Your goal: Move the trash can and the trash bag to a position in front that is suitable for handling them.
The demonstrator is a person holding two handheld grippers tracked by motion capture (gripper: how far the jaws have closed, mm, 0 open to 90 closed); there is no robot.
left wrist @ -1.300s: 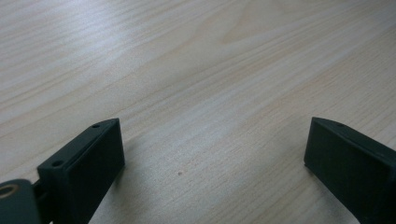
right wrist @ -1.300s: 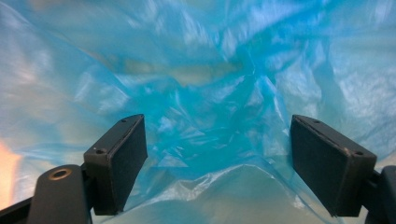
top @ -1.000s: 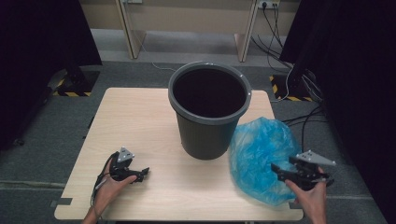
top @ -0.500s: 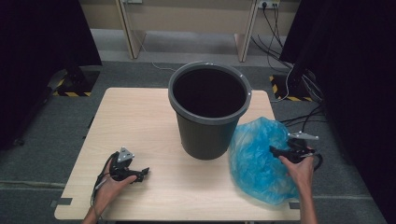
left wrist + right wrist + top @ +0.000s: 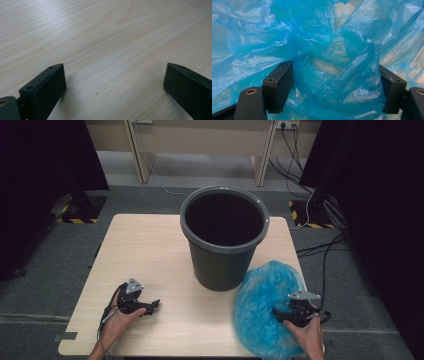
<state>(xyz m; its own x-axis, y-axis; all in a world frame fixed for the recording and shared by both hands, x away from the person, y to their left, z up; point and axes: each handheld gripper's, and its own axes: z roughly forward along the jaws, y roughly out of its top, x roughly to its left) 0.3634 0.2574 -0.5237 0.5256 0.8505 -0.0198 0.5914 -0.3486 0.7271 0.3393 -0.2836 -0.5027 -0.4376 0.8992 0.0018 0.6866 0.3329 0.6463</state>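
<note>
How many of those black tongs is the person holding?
2. The left tongs rest on the table near its front left; the right tongs sit on the blue plastic bag, right of the bin.

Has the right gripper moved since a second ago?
Yes. The right gripper has slid left and toward the table's near edge, off the table's right edge onto the blue bag, its jaws closing.

The bin [image 5: 224,240] stands in the middle of the table [image 5: 145,250] at the far side and blocks the way across there. The bag [image 5: 267,312] covers the near right corner, touching the bin. The left half of the table is free, and a free strip lies in front of the bin.
</note>
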